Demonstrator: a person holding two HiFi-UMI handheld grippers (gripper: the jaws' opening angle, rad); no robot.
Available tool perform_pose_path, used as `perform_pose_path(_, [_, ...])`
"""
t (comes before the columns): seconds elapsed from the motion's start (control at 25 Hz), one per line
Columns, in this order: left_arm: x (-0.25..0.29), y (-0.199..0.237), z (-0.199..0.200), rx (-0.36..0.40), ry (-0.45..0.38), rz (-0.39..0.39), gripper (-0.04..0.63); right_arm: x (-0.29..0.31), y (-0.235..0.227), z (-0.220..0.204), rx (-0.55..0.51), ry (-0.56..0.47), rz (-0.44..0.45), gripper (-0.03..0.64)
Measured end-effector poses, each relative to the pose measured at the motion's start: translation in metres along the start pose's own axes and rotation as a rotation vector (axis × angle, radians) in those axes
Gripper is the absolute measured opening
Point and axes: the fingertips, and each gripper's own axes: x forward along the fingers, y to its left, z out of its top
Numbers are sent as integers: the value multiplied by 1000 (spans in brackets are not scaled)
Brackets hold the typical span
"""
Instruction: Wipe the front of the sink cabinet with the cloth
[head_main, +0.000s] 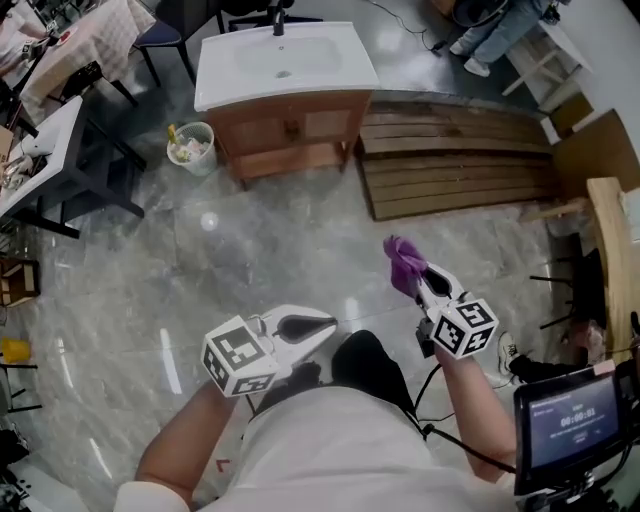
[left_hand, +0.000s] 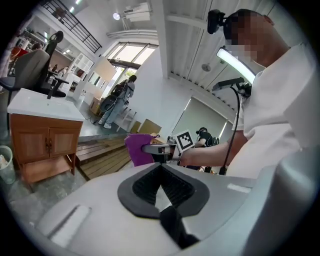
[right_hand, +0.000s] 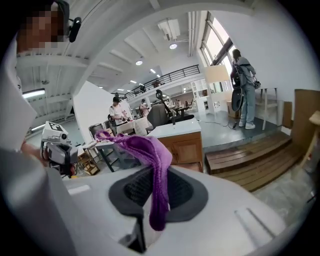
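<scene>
Hanging from the right gripper (head_main: 418, 276): one purple cloth (head_main: 403, 260), nipped between jaws closed tight on it. A bunch of it stands past the tips and a tail trails back between the dark pads (right_hand: 185, 192). It is held in the air above the grey marbled floor (head_main: 250, 250), well apart from the cabinet.

Sink cabinet (head_main: 290, 128): wood, two doors, open shelf beneath, white basin top (head_main: 285, 60) with a dark tap. It stands across the floor, facing the holder.

Left gripper (head_main: 328, 324): jaws brought together at the tips, nothing between them, held low beside the right one.

Beside the cabinet: small waste bin (head_main: 192, 147) on one side, low slatted wooden platform (head_main: 455, 160) on the other. A person (head_main: 495, 30) stands beyond the platform.
</scene>
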Motion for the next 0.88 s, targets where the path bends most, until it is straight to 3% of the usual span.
perform_pose_path(0.32, [15, 120, 40, -58, -18, 11, 6, 158, -90, 41, 121, -6, -65, 55])
perform_pose_path(0.64, [75, 279, 94, -108, 3, -14, 6, 358, -241, 80, 269, -37, -166, 55])
perform_pose_path(0.88, [127, 385, 116, -73, -7, -36, 6, 471, -341, 80, 339, -47, -246, 55])
